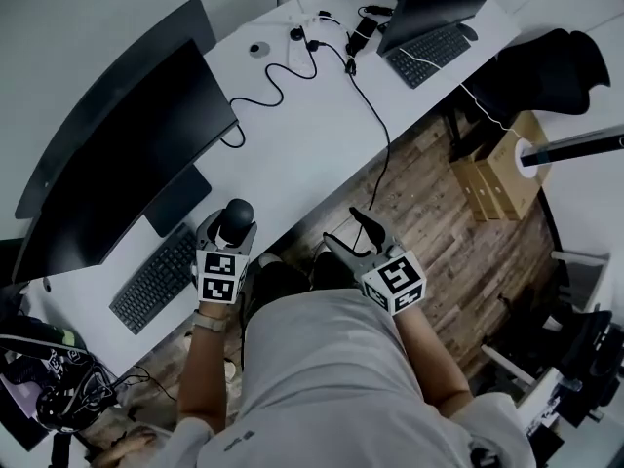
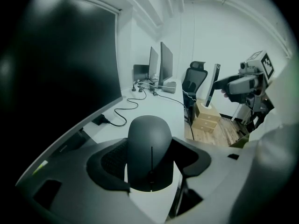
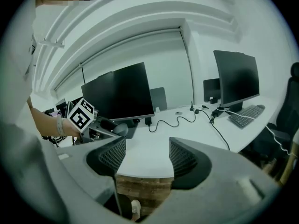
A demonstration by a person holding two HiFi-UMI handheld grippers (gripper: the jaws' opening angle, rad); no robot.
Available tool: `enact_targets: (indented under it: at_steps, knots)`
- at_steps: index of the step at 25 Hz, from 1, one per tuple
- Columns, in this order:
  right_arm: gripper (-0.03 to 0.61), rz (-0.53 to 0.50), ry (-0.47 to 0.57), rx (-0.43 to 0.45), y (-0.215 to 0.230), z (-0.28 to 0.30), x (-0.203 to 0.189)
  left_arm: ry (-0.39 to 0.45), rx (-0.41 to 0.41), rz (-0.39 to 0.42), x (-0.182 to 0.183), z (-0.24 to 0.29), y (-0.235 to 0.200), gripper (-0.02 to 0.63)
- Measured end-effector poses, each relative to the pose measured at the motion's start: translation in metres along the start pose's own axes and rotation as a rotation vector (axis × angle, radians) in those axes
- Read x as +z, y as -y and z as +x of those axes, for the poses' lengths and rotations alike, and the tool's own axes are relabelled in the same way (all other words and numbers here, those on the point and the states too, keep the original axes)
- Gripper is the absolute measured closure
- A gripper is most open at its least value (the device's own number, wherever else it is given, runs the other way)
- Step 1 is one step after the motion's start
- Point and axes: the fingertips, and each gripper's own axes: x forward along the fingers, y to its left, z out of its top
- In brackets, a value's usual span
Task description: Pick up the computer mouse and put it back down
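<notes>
A dark grey computer mouse (image 2: 149, 150) sits between the jaws of my left gripper (image 2: 149, 164), which is shut on its sides. In the head view the mouse (image 1: 235, 216) is held at the near edge of the white desk (image 1: 302, 144), just right of the black keyboard (image 1: 156, 279). My left gripper (image 1: 230, 236) points toward the desk. My right gripper (image 1: 353, 234) hangs open over the wooden floor, off the desk edge, with nothing between its jaws (image 3: 142, 155). From the right gripper view the mouse (image 3: 119, 129) shows at the left, in the other gripper.
A large curved monitor (image 1: 117, 159) stands at the desk's left. A black cable (image 1: 366, 105) runs across the desk and down to the floor. A second keyboard (image 1: 429, 54) and monitor lie at the far end. A black chair (image 1: 546, 71) and cardboard boxes (image 1: 502, 169) stand to the right.
</notes>
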Motion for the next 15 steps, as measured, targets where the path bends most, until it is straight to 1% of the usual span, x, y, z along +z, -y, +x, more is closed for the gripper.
enact_targets:
  at_steps: [6,11,15]
  knots:
    - [0.288,-0.066,0.050,0.099,-0.014,0.012,0.030,0.102,0.082,-0.047,0.023,-0.037,-0.006,0.331]
    - [0.288,-0.120,0.090,0.178,-0.029,0.019,0.053,0.205,0.141,-0.107,0.043,-0.072,-0.009,0.331]
    - [0.288,-0.156,0.122,0.236,-0.037,0.024,0.070,0.271,0.190,-0.126,0.059,-0.099,-0.008,0.331]
